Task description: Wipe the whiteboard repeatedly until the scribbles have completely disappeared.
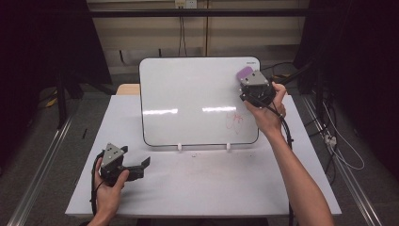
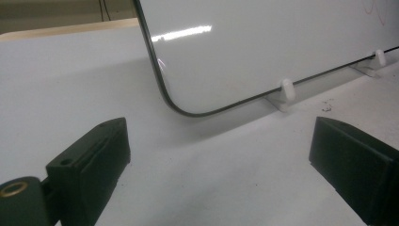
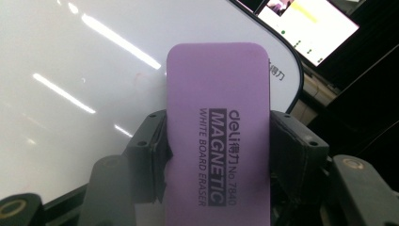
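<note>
Looking down from the high view, I have my right gripper (image 1: 252,87) up at the top right corner of the whiteboard (image 1: 197,99), a purple eraser (image 1: 244,72) poking out past it, and the red scribble (image 1: 235,120) lies lower on the board, near its bottom right. My left gripper (image 1: 134,167) rests low over the table (image 1: 211,188), out of the way.

Along the left gripper view, my jaws stand wide apart with nothing between, facing the board's lower corner and its white feet (image 2: 287,89).

Along the right gripper view, my jaws clamp the eraser (image 3: 219,132) by its long sides, felt toward the board, likely for wiping.
</note>
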Tool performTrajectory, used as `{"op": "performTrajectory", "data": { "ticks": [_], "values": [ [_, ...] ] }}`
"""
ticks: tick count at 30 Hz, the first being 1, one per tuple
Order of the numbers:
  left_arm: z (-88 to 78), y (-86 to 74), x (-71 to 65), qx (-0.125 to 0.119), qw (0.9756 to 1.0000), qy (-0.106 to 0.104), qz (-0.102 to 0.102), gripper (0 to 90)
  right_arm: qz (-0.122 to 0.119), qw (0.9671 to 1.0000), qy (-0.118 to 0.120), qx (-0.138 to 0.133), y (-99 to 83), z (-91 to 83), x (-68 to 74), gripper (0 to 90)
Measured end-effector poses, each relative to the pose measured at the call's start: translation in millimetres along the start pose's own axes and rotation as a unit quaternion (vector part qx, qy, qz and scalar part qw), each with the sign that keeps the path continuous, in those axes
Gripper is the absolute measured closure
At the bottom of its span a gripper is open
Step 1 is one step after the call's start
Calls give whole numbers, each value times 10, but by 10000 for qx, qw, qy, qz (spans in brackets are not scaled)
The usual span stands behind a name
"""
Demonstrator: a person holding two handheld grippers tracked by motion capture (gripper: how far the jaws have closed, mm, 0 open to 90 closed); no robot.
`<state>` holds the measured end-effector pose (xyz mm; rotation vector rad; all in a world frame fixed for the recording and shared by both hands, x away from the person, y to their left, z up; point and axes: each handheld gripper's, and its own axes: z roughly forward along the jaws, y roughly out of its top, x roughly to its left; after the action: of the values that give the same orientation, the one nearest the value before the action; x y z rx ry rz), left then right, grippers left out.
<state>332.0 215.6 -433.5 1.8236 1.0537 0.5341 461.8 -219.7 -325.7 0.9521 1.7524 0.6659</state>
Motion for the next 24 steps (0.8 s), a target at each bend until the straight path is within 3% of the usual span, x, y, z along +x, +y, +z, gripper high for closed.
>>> {"op": "performTrajectory", "data": {
  "ticks": [3, 7, 15, 19, 24],
  "values": [
    [-5, 1, 1, -11, 10000, 12, 1, 56, -140, 9998, -123, -40, -13, -19, 64, 417],
    [5, 2, -3, 5, 10000, 2, 10, 56, -308, 9995, 15, -48, -70, -64, 225, 417],
    [13, 3, -10, 25, 10000, -7, 63, 56, -401, 9987, 296, -122, -146, -152, 522, 417],
    [19, 2, -16, 42, 10000, -19, 56, 56, -320, 9986, 399, -142, -106, -118, 504, 417],
    [5, -1, -9, 23, 10000, -17, 56, 56, -48, 9995, 253, -196, 8, -33, 359, 417]
  ]
}}
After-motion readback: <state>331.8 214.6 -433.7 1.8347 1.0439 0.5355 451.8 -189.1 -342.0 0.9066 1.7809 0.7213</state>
